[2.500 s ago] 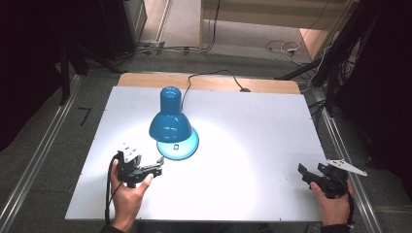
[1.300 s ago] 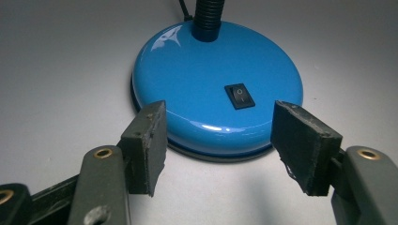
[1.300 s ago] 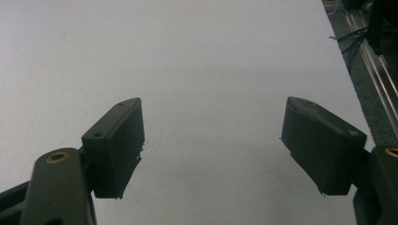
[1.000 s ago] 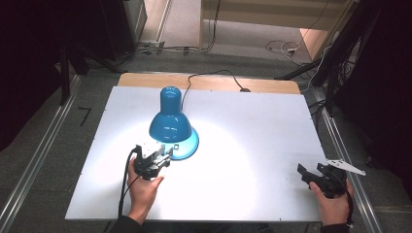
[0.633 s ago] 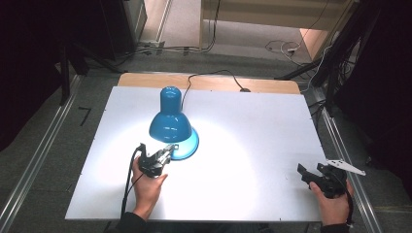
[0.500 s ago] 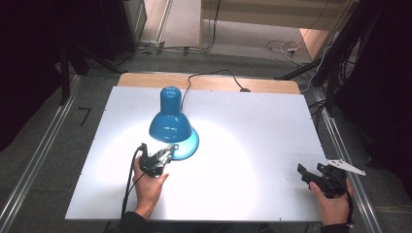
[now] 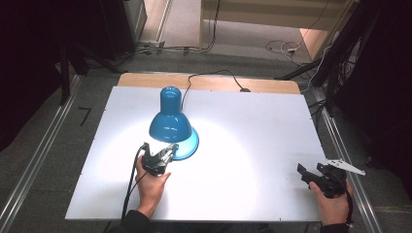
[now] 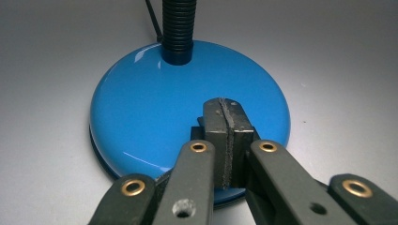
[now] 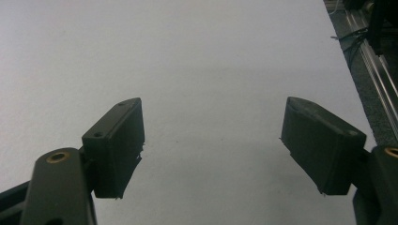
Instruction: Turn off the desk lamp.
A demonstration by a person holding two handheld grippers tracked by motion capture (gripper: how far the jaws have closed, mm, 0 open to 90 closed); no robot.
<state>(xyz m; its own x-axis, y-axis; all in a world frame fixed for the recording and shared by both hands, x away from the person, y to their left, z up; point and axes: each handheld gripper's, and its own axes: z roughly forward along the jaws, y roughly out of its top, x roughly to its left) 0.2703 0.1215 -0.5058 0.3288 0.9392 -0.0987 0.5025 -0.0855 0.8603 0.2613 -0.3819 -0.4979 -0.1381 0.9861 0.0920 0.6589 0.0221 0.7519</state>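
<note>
White bench (image 7: 252, 145) spreads out under my hands, lit brightest in a pool around the lamp. Nearest me on the right, my right gripper (image 7: 311, 175) rests low at the bench's near right corner, well apart from everything else; in the right gripper view (image 9: 211, 145) its jaws stand wide apart with bare white surface between them. My left hand (image 7: 151, 187) lies on the bench near the front edge, and my left gripper (image 7: 163, 154) reaches forward to the lamp's base (image 7: 187, 144). In the left gripper view the left gripper (image 8: 225, 112) is clenched, its jaws pressed flat together with nothing between them, the tip lying over the near part of the glossy blue base (image 8: 155, 103). I cannot tell whether the tip touches it. Farther on, a black ribbed neck (image 8: 178, 28) rises from the base. From above, the blue shade (image 7: 170, 119) hangs over the base, opening down. Beyond it the cord (image 7: 209, 75) runs across the far wooden edge. No containers are on the bench.
</note>
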